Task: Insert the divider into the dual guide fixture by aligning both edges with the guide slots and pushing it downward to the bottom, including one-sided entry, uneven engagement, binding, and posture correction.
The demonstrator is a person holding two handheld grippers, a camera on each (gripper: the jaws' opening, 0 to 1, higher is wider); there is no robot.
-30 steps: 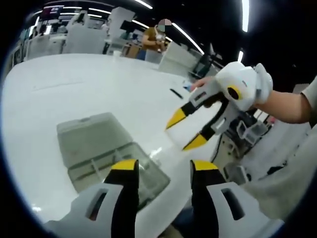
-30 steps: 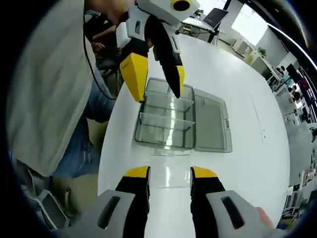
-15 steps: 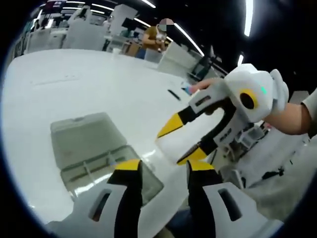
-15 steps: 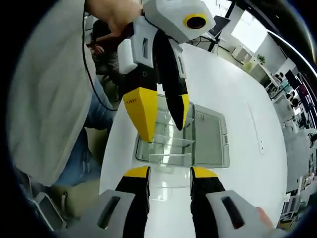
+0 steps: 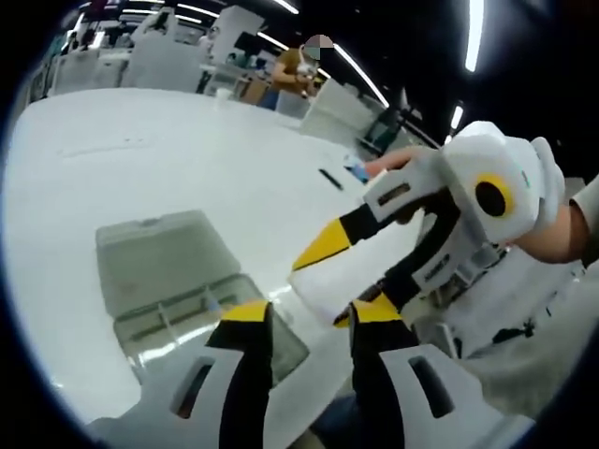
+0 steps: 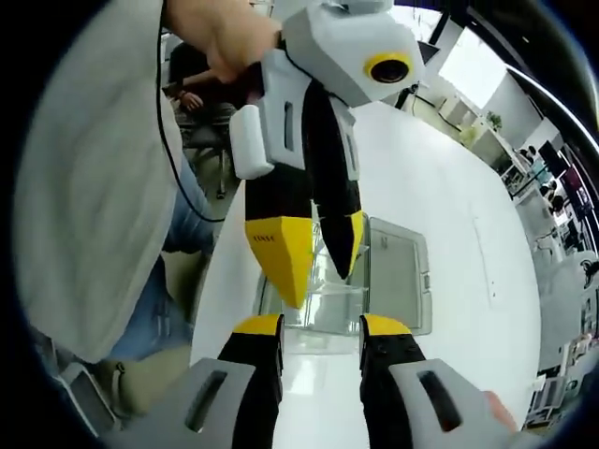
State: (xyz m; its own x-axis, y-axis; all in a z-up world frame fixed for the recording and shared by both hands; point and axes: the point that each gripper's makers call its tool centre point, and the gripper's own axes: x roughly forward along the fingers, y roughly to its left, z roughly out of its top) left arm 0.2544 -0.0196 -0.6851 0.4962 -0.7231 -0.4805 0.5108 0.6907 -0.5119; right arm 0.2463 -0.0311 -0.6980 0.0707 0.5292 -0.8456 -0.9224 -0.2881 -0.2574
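The clear dual guide fixture [image 6: 323, 299] lies low in the centre of the right gripper view, a see-through box with its hinged lid [image 6: 398, 271] folded flat to its right. Its near wall sits just above the right gripper [image 6: 320, 329] tips. Thin clear walls cross the inside of the box; whether one of them is the divider cannot be told, since the left gripper hangs in front of it. In the left gripper view the same fixture [image 5: 211, 318] is at lower left, partly behind the left gripper [image 5: 307, 316], with the lid [image 5: 154, 257] stretching toward upper left.

The box sits close to the near edge of the white table [image 6: 449, 168]. Bare white table spreads to the right and upward past the lid in the right gripper view, and across the upper left of the left gripper view.

The left gripper's jaws stand apart with nothing between them; in the right gripper view they point down over the box from the upper centre. The right gripper's jaws are also parted and hold nothing; in the left gripper view they reach in from the right, tips just above the left gripper's right jaw, near the table's edge.

A person's pale sleeve [image 6: 89, 178] fills the left of the right gripper view.
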